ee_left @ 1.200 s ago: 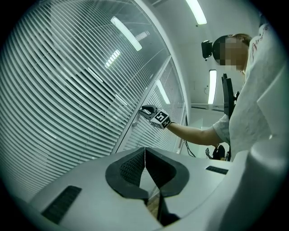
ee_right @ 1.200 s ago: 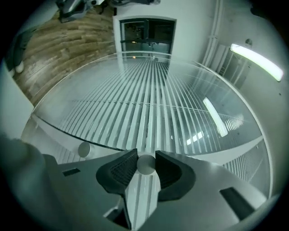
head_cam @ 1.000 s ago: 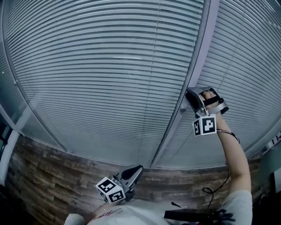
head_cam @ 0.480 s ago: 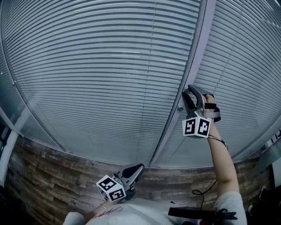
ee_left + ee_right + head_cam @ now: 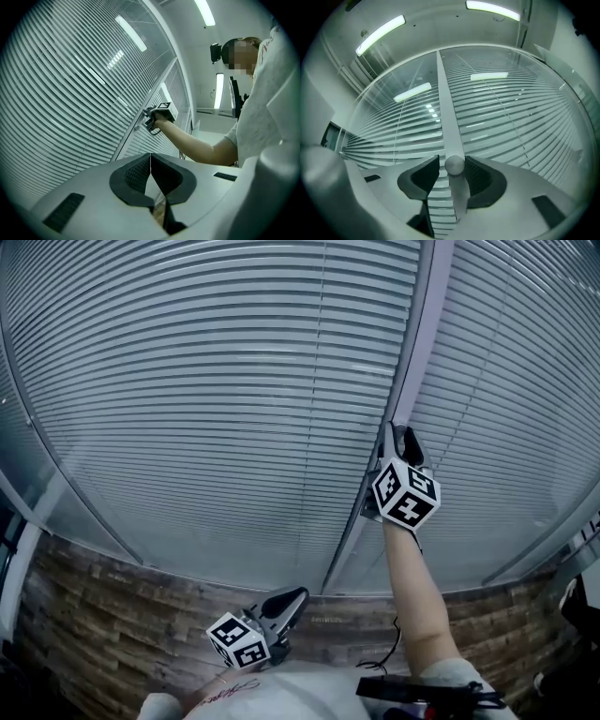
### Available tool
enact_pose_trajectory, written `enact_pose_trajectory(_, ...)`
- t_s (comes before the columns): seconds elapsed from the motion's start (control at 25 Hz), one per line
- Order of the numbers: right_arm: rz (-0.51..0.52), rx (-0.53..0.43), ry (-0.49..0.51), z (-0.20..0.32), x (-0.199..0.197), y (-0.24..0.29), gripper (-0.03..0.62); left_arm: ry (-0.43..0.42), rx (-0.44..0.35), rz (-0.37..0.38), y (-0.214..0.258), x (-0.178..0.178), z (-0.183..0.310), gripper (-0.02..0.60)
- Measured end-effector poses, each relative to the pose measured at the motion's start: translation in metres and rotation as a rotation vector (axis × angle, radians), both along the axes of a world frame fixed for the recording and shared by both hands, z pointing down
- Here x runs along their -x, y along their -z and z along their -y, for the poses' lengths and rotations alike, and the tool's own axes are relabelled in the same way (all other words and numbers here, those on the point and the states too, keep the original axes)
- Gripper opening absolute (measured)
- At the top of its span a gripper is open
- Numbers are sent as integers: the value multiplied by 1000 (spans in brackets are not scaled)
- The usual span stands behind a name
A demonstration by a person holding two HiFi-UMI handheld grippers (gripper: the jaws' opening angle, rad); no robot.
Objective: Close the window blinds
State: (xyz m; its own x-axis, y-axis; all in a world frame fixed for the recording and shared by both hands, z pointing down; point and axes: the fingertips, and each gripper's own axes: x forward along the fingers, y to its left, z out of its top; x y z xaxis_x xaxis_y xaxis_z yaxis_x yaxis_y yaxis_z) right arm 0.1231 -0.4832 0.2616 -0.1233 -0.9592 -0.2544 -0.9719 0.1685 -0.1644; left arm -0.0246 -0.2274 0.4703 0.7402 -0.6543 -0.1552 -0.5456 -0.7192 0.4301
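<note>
Grey slatted window blinds [image 5: 216, 399] hang behind glass on both sides of a pale upright frame post [image 5: 417, 343]. My right gripper [image 5: 398, 435] is raised against that post. In the right gripper view its jaws [image 5: 452, 160] stand open around a small round tilt knob [image 5: 454, 165] on a stem. The knob sits close to the right pad, with a gap to the left pad. These jaws have just been opening. My left gripper [image 5: 292, 598] is held low by my body, away from the blinds. It is shut, with nothing between its pads [image 5: 150, 155].
A brick-patterned low wall [image 5: 112, 615] runs under the glass. A second slanted frame bar [image 5: 56, 493] stands at the left. A black device with a cable [image 5: 412, 692] hangs at my chest. Ceiling light strips [image 5: 379, 33] show above the blinds.
My right gripper has rolled about its own axis, so its marker cube now faces the head camera. It rose slightly along the post and its jaws spread. The left gripper stayed still.
</note>
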Motion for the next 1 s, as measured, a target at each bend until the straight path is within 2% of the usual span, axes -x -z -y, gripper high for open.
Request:
enact_pose_trajectory(0.08,-1,4,-25,4,-4,-3,135,15,6,-2,-1,4,0,18)
enact_pose_trajectory(0.16,-16,-2,-25,4,-8,-2,132,29,11,-4,-1,8,0,18)
enact_pose_trajectory(0.24,-94,-20,-35,3,-10,0,132,36,13,-3,0,10,0,18)
enact_pose_trajectory(0.52,-667,-92,-110,0,0,1,130,35,16,3,-1,11,-3,18)
enact_pose_trajectory(0.76,-1079,-163,-109,-2,5,3,130,11,-5,12,0,5,-5,18)
enact_pose_trajectory(0.88,-1264,-201,-110,0,6,-2,130,1,-21,20,-1,3,-4,18)
enact_pose_trajectory(1.0,-1365,-221,-117,0,8,-5,130,-5,-21,18,-3,3,-6,18)
